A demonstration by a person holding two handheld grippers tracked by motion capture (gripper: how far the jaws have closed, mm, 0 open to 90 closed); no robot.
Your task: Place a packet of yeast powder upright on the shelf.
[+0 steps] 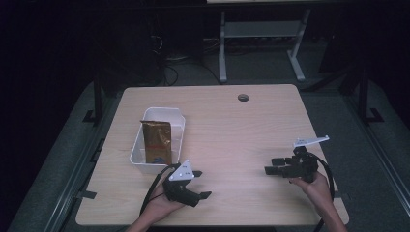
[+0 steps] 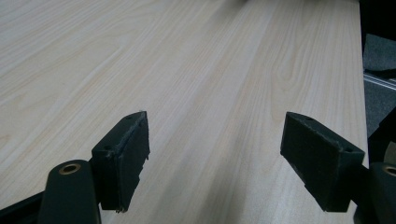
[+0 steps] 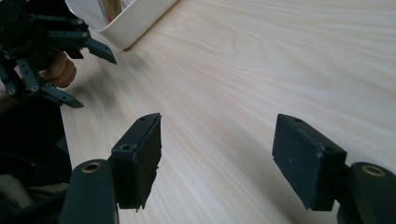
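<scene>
A white bin (image 1: 176, 118) stands on the left half of the wooden table (image 1: 232, 125), and a gold-brown packet (image 1: 156, 141) leans inside it. My left gripper (image 1: 201, 184) is held low near the table's front edge, just right of the bin's near end, open with nothing between its jaws. Its own view has the gripper (image 2: 215, 158) wide apart over bare wood. My right gripper (image 1: 272, 165) hovers at the front right, pointing left, open and empty; in its own view the gripper (image 3: 217, 156) spans bare table, with the bin (image 3: 126, 21) and the left gripper (image 3: 88, 70) farther off.
A round cable hole (image 1: 243, 97) sits near the table's far edge. Beyond the table stand grey desk legs (image 1: 222, 48) and cables on a dark floor. Grey carpeted floor runs along both sides of the table.
</scene>
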